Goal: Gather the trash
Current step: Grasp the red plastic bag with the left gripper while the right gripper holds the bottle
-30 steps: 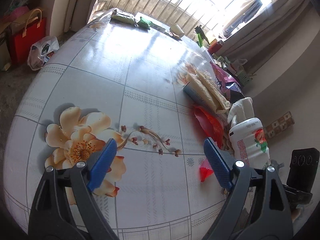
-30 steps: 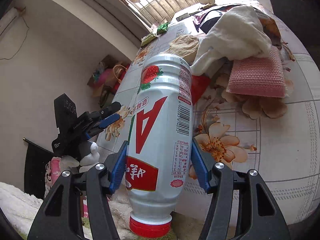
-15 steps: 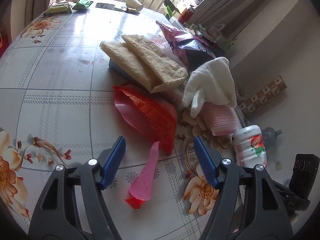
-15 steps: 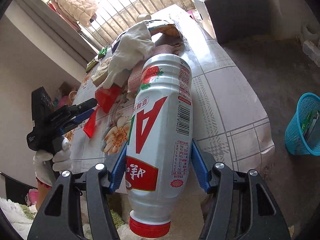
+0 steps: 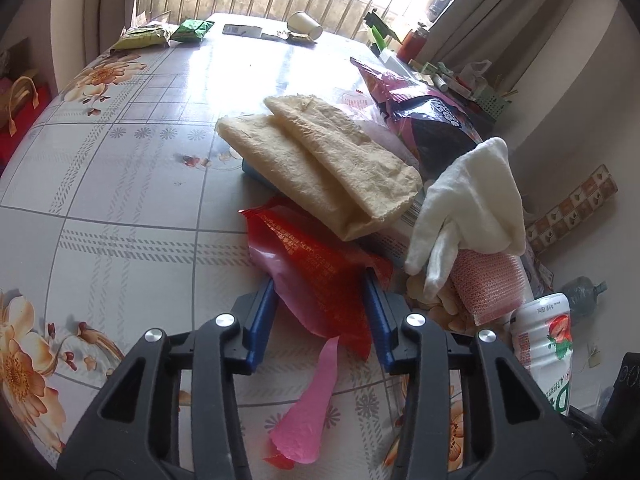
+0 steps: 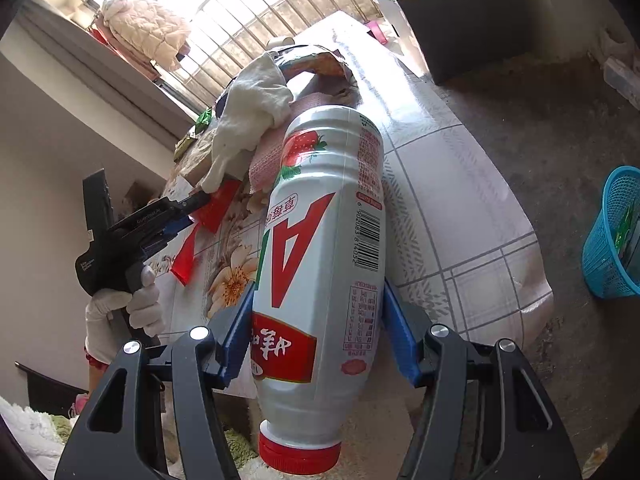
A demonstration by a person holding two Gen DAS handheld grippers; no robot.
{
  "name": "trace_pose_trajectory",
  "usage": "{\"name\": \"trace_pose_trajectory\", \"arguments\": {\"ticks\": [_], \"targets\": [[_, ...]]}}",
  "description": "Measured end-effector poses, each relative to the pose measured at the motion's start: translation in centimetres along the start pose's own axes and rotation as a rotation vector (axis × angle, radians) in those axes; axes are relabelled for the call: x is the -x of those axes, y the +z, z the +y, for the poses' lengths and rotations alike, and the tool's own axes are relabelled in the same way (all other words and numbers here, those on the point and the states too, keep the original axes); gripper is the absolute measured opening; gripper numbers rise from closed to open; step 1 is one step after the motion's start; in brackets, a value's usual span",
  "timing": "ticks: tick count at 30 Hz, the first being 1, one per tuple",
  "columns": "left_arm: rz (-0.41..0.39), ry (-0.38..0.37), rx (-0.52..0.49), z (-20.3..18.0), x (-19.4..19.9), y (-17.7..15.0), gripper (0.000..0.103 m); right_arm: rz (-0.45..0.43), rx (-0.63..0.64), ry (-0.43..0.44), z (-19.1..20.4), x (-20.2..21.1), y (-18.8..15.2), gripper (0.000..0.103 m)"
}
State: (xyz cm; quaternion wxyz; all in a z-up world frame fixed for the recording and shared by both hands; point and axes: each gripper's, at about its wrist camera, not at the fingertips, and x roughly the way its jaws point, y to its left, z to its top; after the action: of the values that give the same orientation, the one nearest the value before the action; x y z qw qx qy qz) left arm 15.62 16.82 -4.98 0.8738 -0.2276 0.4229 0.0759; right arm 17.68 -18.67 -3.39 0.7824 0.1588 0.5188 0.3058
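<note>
While the right tongs (image 6: 316, 340) are clamped on the bottle (image 6: 320, 264), cap toward the camera, the left tongs (image 5: 320, 312) have just been closing around the red wrapper (image 5: 320, 272) near the counter's (image 5: 132, 184) right edge. Wrapper's dead ahead between the jaws, long axis running away from them, and I can't tell if the pads bite yet. Blue basket (image 6: 612, 236) sits on the floor past the counter, closer to the right hand I'd say.

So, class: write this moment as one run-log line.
left gripper: jaws just closing around red wrapper on table | right gripper: shut on white bottle, cap down | blue basket: on floor
</note>
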Motion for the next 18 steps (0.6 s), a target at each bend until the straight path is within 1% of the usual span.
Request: {"name": "trace_pose_trajectory", "arguments": {"ticks": [1,6,9,12,14,18], "targets": [[0.002,-0.007,0.004,0.1,0.0,-0.1,0.023,-0.001,-0.002,0.001,0.0,0.0,-0.1,0.059],[0.008,-0.03,0.022,0.7,0.1,-0.6,0.006,-0.006,-0.019,-0.005,-0.2,0.0,-0.1,0.059],[0.009,-0.049,0.026,1.3,0.7,-0.9,0.003,-0.011,-0.031,-0.023,-0.4,0.3,-0.1,0.059],[0.005,-0.069,0.006,1.6,2.1,-1.7,0.0,-0.015,-0.05,-0.041,-0.6,0.6,0.0,0.059],[0.0,-0.093,-0.009,2.0,3.3,-2.3,0.0,-0.018,-0.06,-0.054,-0.7,0.8,0.0,0.059],[-0.029,-0.114,-0.048,2.7,5.9,-3.4,0.0,-0.013,-0.076,-0.07,-0.8,0.8,0.2,0.059]]}}
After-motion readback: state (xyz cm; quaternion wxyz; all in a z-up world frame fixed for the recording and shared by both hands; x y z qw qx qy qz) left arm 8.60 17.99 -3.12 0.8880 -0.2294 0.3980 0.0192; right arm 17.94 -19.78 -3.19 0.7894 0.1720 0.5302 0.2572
